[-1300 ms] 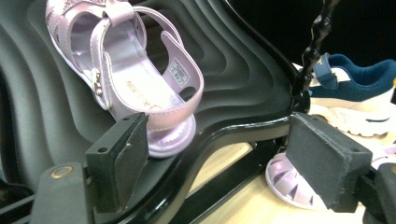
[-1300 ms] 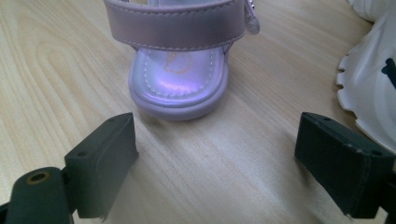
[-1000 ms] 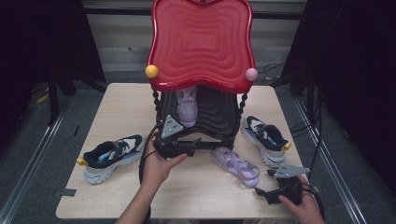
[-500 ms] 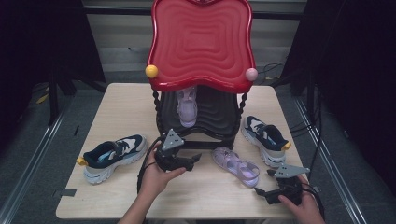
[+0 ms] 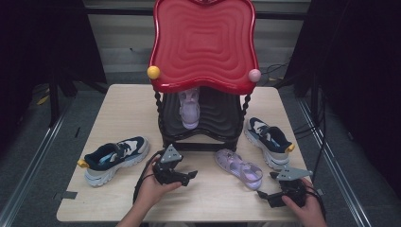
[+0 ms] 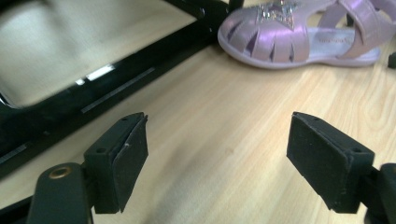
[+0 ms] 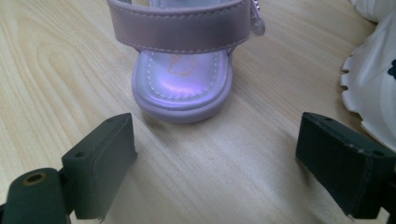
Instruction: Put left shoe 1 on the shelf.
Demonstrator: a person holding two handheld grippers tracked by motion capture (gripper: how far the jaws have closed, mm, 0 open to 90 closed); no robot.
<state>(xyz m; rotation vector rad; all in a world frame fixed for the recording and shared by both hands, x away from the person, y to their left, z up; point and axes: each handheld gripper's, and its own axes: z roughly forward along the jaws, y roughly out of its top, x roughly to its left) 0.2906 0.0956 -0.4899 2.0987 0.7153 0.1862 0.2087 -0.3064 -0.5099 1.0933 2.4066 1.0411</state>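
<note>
High view, left to right. Navy-and-white sneaker [image 5: 113,158] at 9 o'clock on the wooden table [image 5: 127,109]. Left gripper [image 5: 182,176], jaws spread apart and holding nothing, at 6 o'clock before the black-and-red shoe rack [image 5: 203,52], which holds one lilac sandal [image 5: 190,108]. Second lilac sandal [image 5: 239,167] on the table at 5 o'clock. Right gripper [image 5: 280,182], jaws likewise parted and empty, just behind that sandal's heel [image 7: 182,100]. Second sneaker [image 5: 268,140] at 3 o'clock.

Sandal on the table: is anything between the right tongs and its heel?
Nothing visible. In the right gripper view the right tongs stand open, with bare table between them and the heel of the sandal. The sneaker sits off to one side, clear of that path.
</note>
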